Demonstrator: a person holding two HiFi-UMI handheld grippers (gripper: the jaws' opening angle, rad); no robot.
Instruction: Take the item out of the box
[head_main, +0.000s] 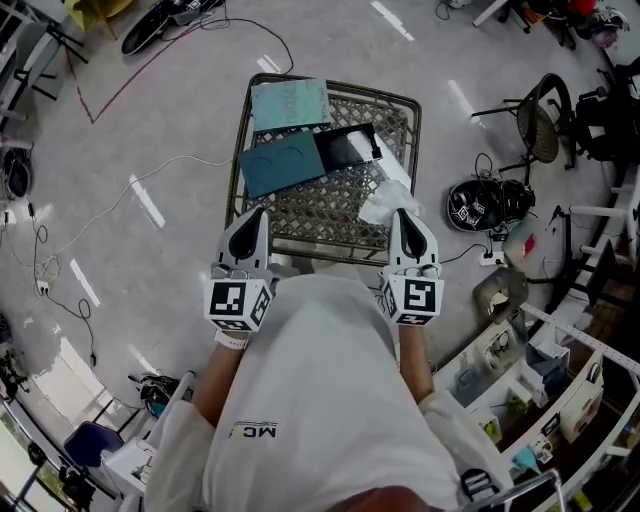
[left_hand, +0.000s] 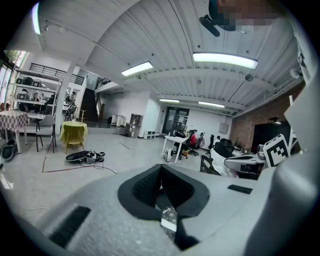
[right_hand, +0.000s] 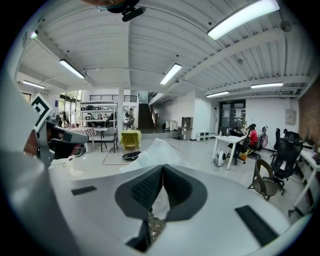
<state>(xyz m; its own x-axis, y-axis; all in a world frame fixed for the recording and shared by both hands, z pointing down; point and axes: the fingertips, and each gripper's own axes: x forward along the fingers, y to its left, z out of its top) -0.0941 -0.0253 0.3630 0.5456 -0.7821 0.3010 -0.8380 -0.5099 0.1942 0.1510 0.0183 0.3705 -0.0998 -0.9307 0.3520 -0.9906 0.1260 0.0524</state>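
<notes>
Box lid (head_main: 290, 104) and teal tray (head_main: 279, 163) lie apart on the wire cart (head_main: 330, 208); the black item (head_main: 348, 147) lies right of the tray, apparently already out; left gripper (head_main: 256, 214) and right gripper (head_main: 400, 215) hover near, jaws closed, empty.

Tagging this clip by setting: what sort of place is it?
Likely an open-plan lab or workshop: cables trail over the bare floor, with desks, office chairs and storage shelves around.
</notes>
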